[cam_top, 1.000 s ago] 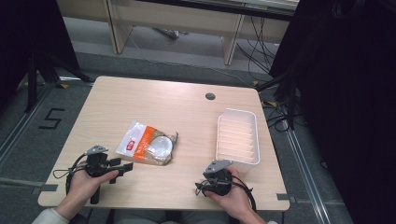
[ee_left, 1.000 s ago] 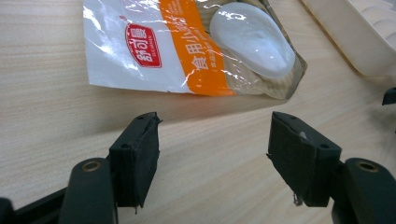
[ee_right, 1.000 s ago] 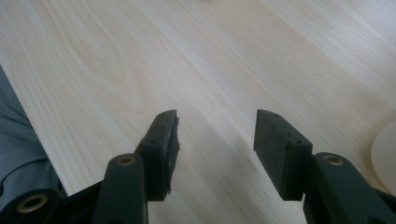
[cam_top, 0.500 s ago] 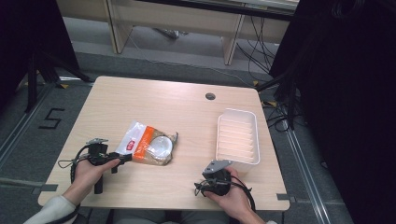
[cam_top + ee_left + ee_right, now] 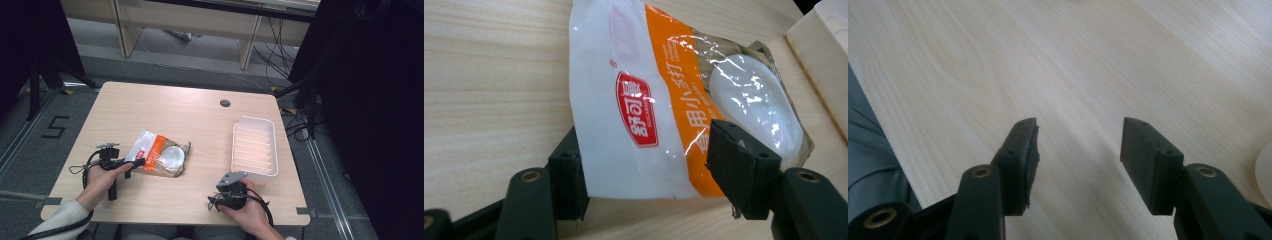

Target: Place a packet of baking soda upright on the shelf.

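Pale wood makes up the table (image 5: 150,107), the biggest thing in sight, with a small round hole (image 5: 225,103) near its far edge. On its right side sits a white ribbed tray (image 5: 254,146), open side up and bare inside. Left of the tray, well apart from it, lies the snack packet (image 5: 159,157) — white and orange film with a red label and a round pale cake behind a clear window — flat on the wood. The left gripper (image 5: 646,167) has been closing; its jaws straddle the packet's near end, one on each side, not yet pressing it as far as I can tell. The right gripper (image 5: 1079,160) rests near the table's front edge just in front of the tray, jaws apart over bare wood — holding nothing.
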Tool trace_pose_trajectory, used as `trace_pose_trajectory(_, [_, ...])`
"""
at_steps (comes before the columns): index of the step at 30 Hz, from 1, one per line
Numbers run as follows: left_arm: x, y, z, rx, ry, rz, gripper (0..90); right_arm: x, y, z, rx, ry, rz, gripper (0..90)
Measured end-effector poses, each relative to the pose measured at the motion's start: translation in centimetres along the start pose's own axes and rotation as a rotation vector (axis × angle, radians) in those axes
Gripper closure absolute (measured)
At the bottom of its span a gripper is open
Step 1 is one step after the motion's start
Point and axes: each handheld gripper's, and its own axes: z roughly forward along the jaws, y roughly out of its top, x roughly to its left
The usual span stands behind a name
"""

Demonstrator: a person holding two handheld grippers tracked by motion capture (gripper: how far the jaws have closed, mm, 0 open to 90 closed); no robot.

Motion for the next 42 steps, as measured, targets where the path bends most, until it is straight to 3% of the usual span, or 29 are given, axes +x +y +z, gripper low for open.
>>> trace_pose_trajectory(4, [0.1,0.2,0.4,-0.013,-0.017,-0.017,38.8,0.0,0.0,0.0,-0.001,0.001,0.000,49.5])
trace_pose_trajectory(6, [0.2,0.2,0.6,-0.014,-0.033,-0.045,39.2,0.0,0.0,0.0,-0.001,0.001,-0.002,49.6])
trace_pose_trajectory(12, [0.3,0.3,0.9,-0.006,-0.035,-0.050,46.7,0.0,0.0,0.1,0.000,0.005,-0.003,49.6])
trace_pose_trajectory(16, [-0.1,0.5,1.1,0.011,-0.012,0.000,55.3,0.0,0.0,0.1,-0.006,0.005,-0.003,49.4])
trace_pose_trajectory(21, [-0.3,0.6,1.1,0.004,0.003,0.027,63.3,0.0,0.0,0.1,-0.007,0.003,-0.002,49.1])
trace_pose_trajectory(25, [-0.7,0.7,1.1,0.001,-0.011,0.046,72.2,0.0,0.0,0.1,-0.006,0.003,-0.001,48.9])
trace_pose_trajectory(32, [-1.1,1.0,0.8,-0.025,-0.044,0.018,88.6,-0.1,0.0,0.1,-0.005,0.001,-0.003,48.6])
trace_pose_trajectory(37, [-1.4,1.2,0.6,-0.046,-0.064,0.041,89.0,0.0,0.0,0.1,-0.005,0.003,-0.002,48.5])
trace_pose_trajectory(42, [-2.1,1.8,-0.1,-0.093,-0.110,0.117,89.2,-0.1,0.0,0.1,-0.009,0.004,-0.001,48.6])
